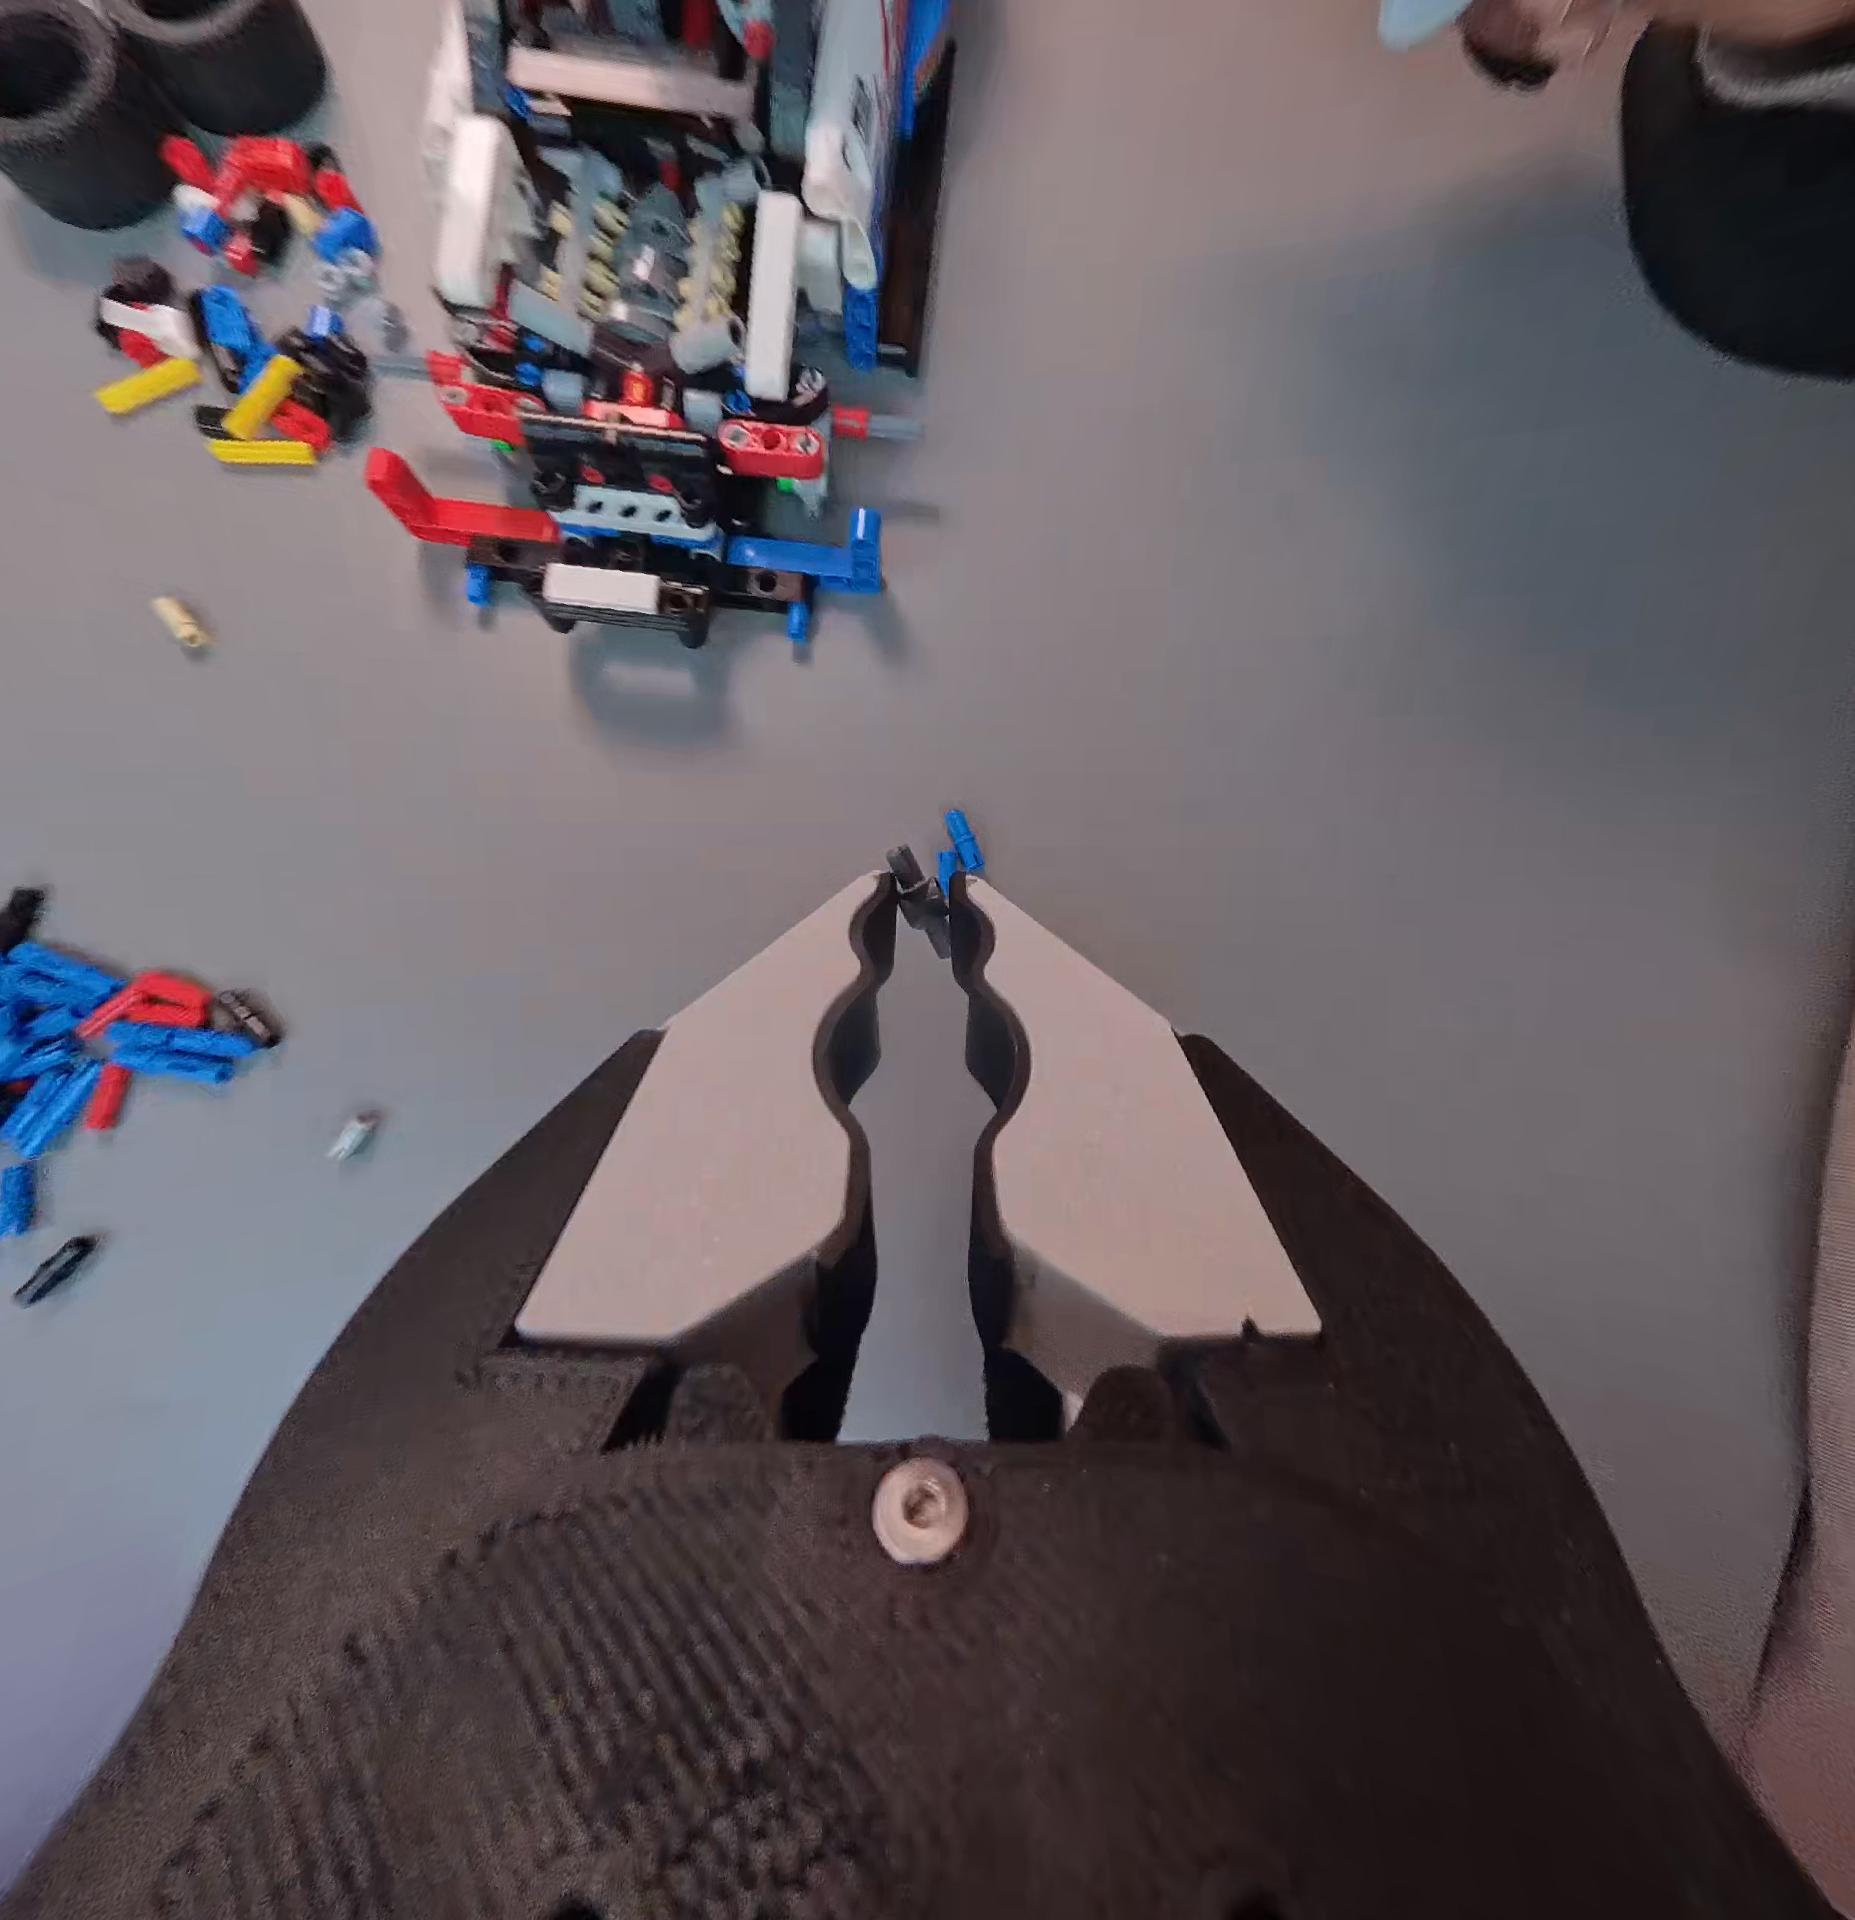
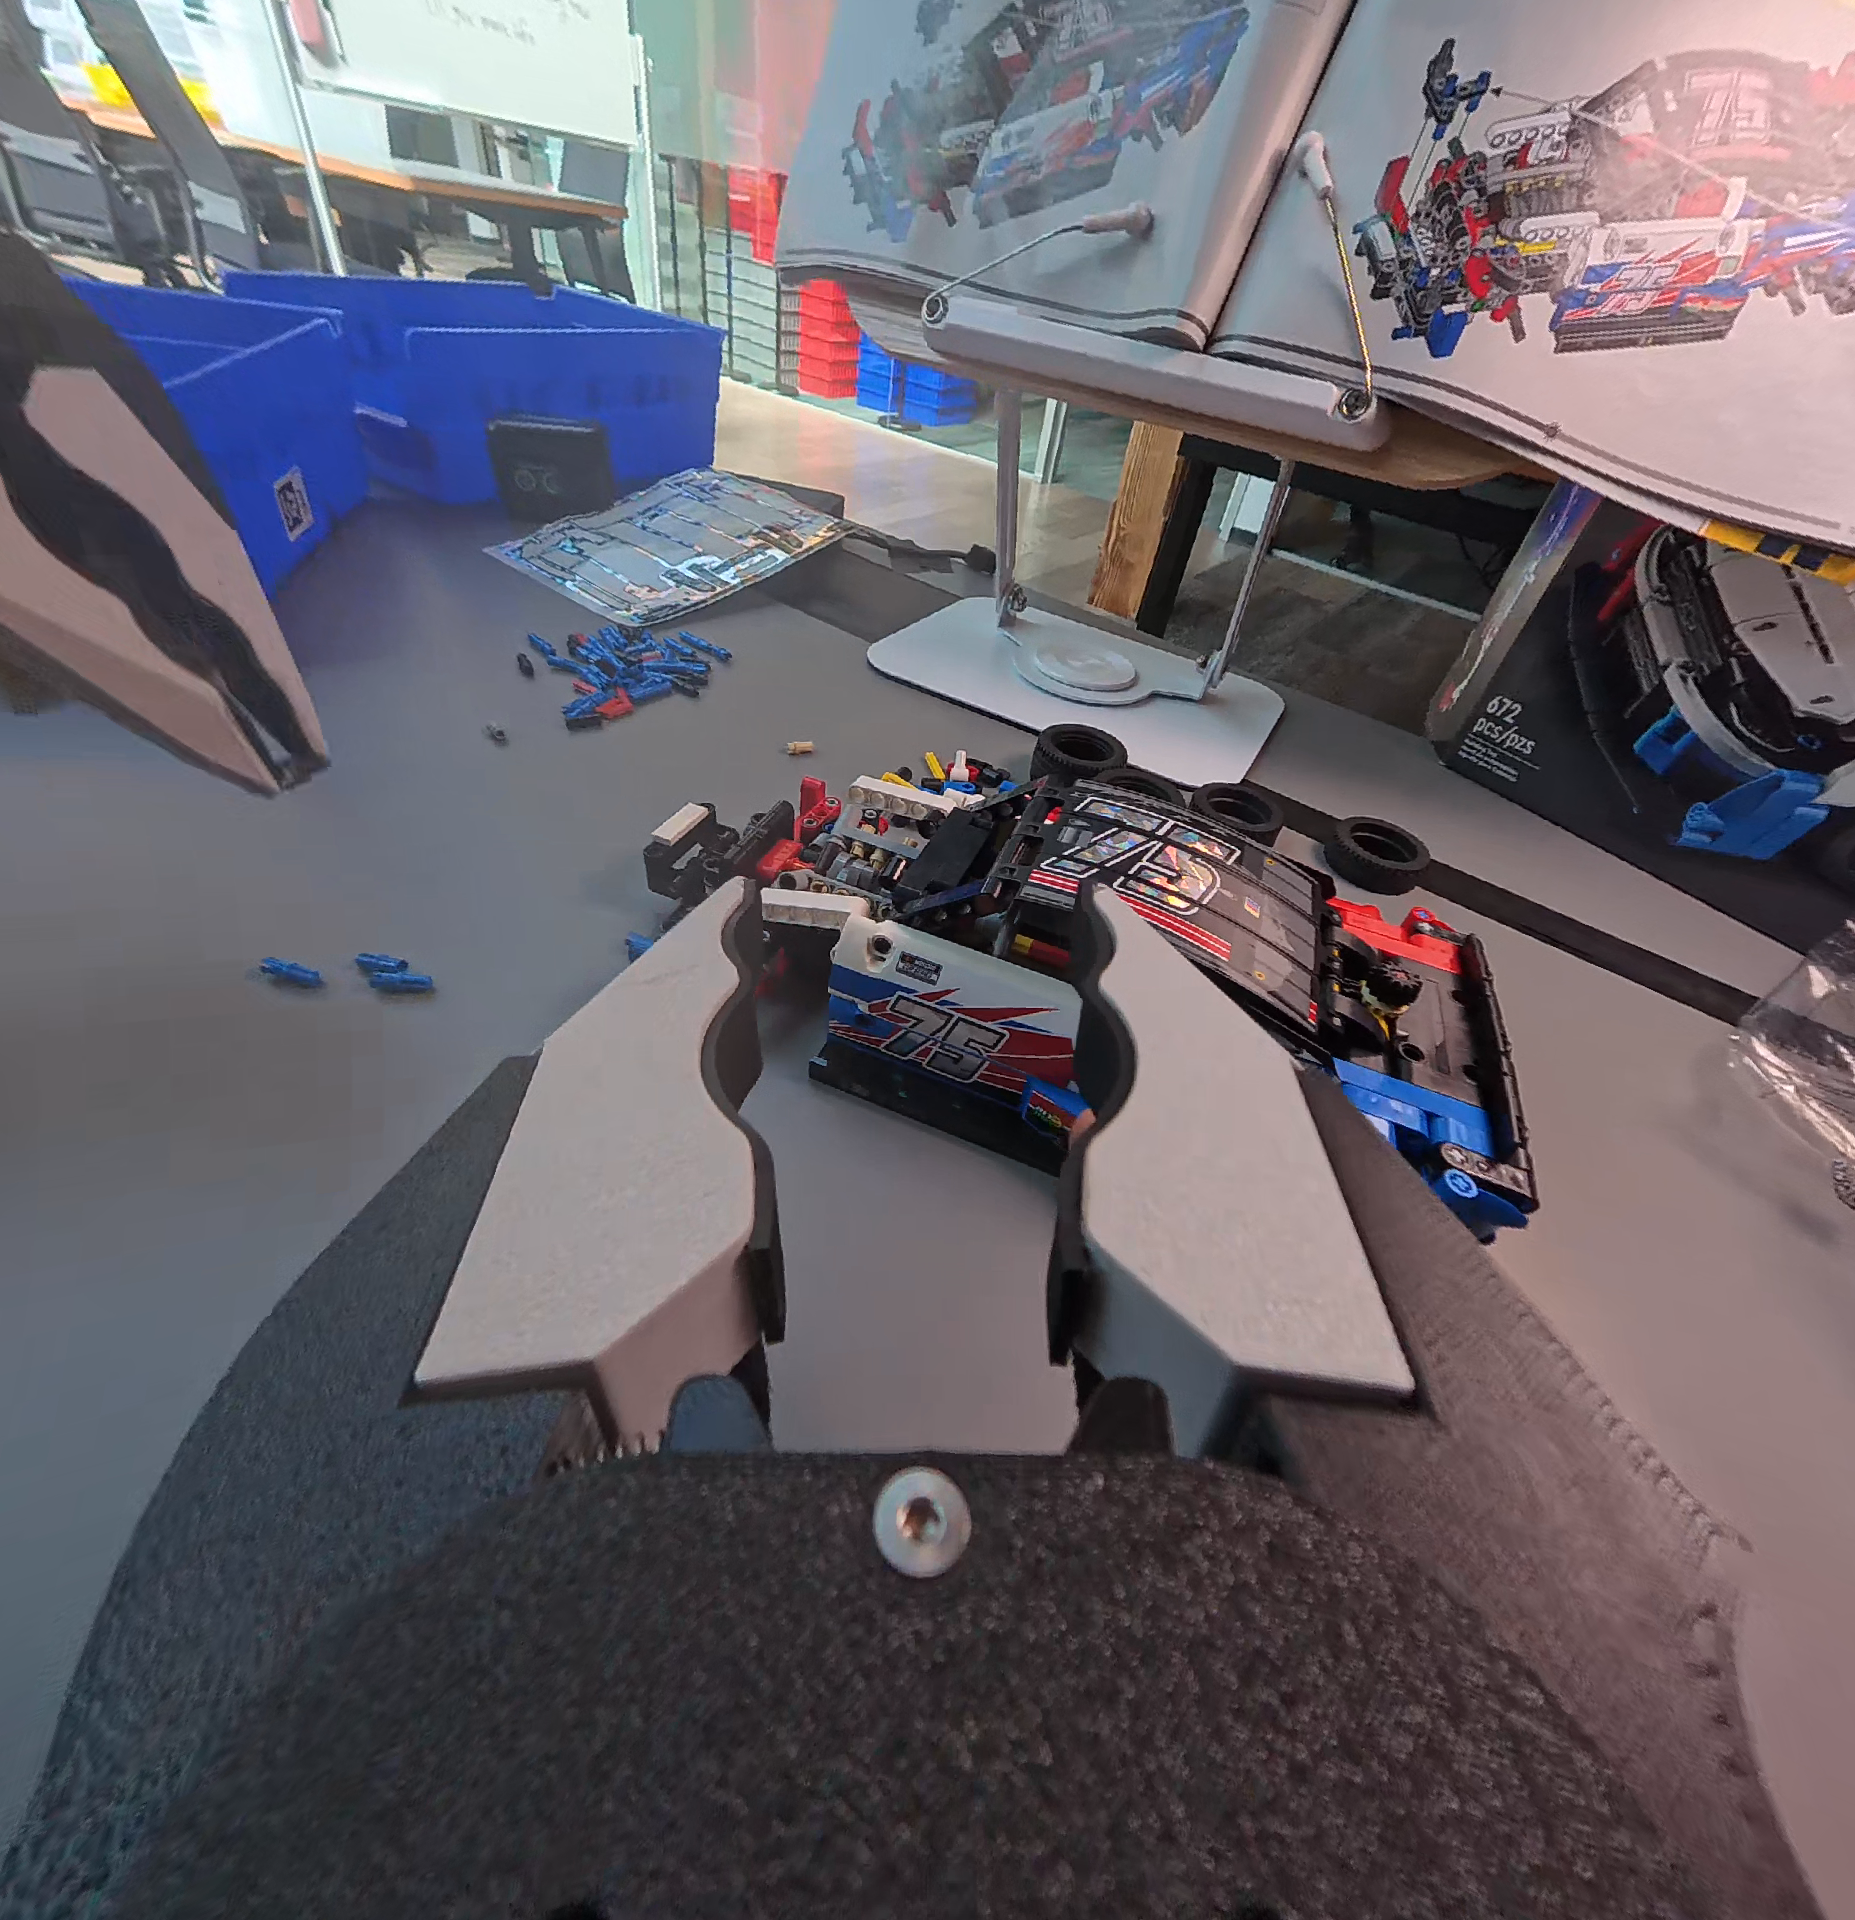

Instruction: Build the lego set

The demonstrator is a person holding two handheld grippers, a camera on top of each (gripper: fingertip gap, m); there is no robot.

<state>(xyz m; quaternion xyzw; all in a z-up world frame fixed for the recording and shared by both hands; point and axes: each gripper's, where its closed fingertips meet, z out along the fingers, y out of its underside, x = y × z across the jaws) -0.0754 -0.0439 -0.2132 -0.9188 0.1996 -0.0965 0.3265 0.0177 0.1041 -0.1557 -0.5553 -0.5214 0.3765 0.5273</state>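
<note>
The part-built Lego car (image 1: pixel 653 343) stands on the grey table at the upper left of the left wrist view. My left gripper (image 1: pixel 918 894) is shut on a small black pin (image 1: pixel 921 902) held at its tips above the table, with loose blue pins (image 1: pixel 959 840) just beyond. In the right wrist view my right gripper (image 2: pixel 918 914) is open, its fingers on either side of the car's white, blue and red side panel (image 2: pixel 944 1039); I cannot tell whether they touch it. The left gripper (image 2: pixel 284 769) shows at the upper left there, above the table.
A pile of blue and red pins (image 2: pixel 632 670) and three loose blue pins (image 2: pixel 383 971) lie left of the car. Black tyres (image 2: pixel 1375 852) sit behind it. An instruction book on a stand (image 2: pixel 1162 353), the set's box (image 2: pixel 1681 707), blue bins (image 2: pixel 435 384) and a plastic bag (image 2: pixel 1816 1060) ring the work area.
</note>
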